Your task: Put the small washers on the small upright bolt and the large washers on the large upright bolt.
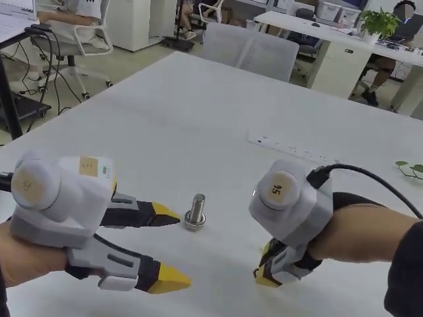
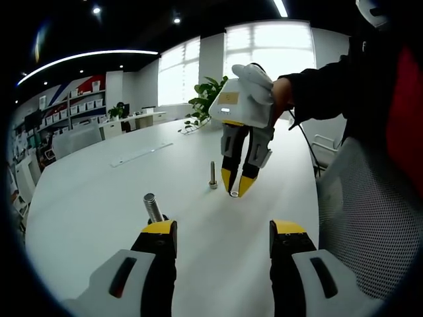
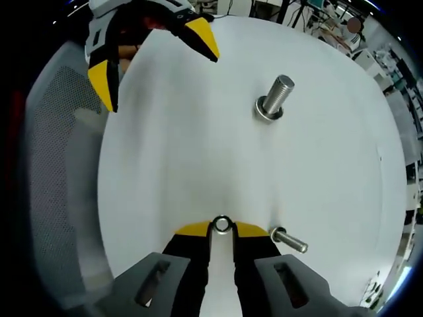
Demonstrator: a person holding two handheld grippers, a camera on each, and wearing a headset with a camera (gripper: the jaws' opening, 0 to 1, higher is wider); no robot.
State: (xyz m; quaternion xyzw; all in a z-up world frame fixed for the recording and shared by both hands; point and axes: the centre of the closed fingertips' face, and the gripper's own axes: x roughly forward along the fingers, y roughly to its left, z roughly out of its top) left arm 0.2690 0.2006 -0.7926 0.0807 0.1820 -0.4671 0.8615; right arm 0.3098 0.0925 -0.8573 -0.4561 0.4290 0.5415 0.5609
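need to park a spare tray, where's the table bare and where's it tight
Bare: the table between the large bolt and the power strip, and its left side beyond the left claw. Crowded: the near edge, where both claws flank the large bolt and the small bolt stands beside the right claw, which pinches a small washer.

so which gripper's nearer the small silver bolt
Right. The right gripper, holding a washer, is beside the small silver bolt; the left gripper is farther, by the large silver bolt.

I see my left tongs (image 1: 177,249) spread wide just left of the large upright bolt (image 1: 195,211) on the white table (image 1: 198,112); my right tongs (image 1: 266,277) point down, right of it.
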